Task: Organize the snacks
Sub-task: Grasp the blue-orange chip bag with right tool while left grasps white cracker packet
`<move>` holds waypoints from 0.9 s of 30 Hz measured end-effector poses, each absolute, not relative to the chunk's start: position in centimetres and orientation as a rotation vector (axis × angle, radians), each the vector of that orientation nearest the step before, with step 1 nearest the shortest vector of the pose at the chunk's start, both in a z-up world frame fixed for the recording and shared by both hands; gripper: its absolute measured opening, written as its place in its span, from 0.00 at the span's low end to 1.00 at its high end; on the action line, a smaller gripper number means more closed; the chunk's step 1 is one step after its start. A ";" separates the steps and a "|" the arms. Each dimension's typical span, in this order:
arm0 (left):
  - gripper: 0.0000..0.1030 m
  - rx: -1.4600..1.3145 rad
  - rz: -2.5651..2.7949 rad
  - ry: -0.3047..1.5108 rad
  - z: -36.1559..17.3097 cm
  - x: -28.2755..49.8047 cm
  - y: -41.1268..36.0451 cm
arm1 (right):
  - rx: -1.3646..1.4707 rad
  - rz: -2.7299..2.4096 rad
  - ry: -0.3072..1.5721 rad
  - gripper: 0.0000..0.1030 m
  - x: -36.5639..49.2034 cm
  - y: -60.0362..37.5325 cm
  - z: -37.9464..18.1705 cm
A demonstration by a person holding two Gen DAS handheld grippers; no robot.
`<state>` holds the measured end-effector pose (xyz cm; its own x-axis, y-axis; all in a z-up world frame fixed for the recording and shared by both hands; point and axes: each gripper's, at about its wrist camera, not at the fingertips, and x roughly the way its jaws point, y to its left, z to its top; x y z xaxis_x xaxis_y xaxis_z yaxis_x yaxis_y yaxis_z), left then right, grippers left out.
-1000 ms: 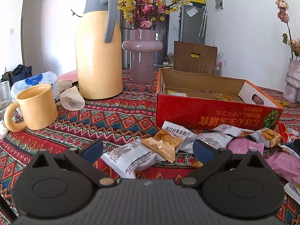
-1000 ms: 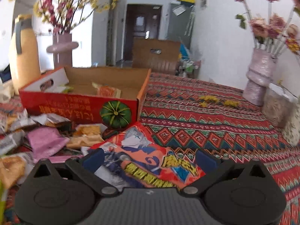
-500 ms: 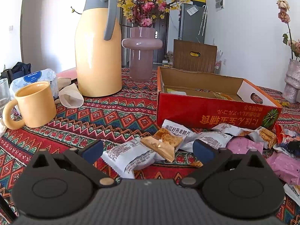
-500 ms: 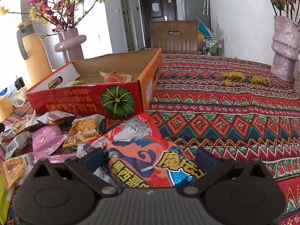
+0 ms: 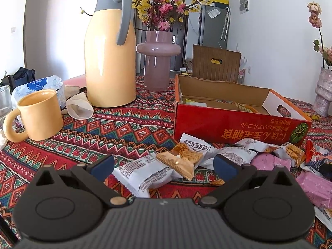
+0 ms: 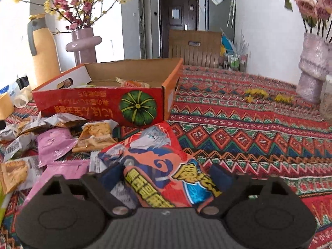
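Right gripper hangs low over a red bag with cartoon print and yellow characters; its jaws have just been closing in on it. The bag lies between the fingers, and both pads look to be at its creased edges, but whether they press on it I cannot tell. The bag's far end points toward the box, just in front of the corner with the green pumpkin picture.

The box is a shallow red carton, open on top, on the patterned tablecloth. A few packets lie inside it, partly hidden by the near wall.

Left gripper hovers with jaws wide apart and nothing held. A white packet lies on the cloth between its fingers, not touched. Just beyond it sits a tan packet, overlapping another white one with black characters.

Loose snacks are heaped along the front of the box: a pink packet, a clear packet of brown crisps, more white wrappers to the left.

Further left stand a yellow jug with a grey handle, a yellow mug and a pink vase with flowers. Another vase is at far right, well apart from the box.
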<state>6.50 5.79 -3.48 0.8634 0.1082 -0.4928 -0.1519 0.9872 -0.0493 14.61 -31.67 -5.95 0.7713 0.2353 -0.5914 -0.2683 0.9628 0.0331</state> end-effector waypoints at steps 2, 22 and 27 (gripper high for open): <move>1.00 -0.088 0.136 0.510 -3.5 6.5 5.8 | -0.061 0.261 0.616 0.70 13.6 -31.7 -5.8; 1.00 -0.053 0.162 0.619 -2.7 7.7 7.6 | 0.086 0.143 0.453 0.22 7.9 -32.5 -4.1; 1.00 -0.031 0.190 0.658 -3.2 7.9 8.4 | 0.053 0.124 0.473 0.87 8.8 -33.2 -3.8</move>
<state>7.90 8.42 -3.16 0.7748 0.1653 -0.6102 -0.1850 0.9822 0.0312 8.78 -33.23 -3.77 0.8830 0.1318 -0.4505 -0.1071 0.9910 0.0799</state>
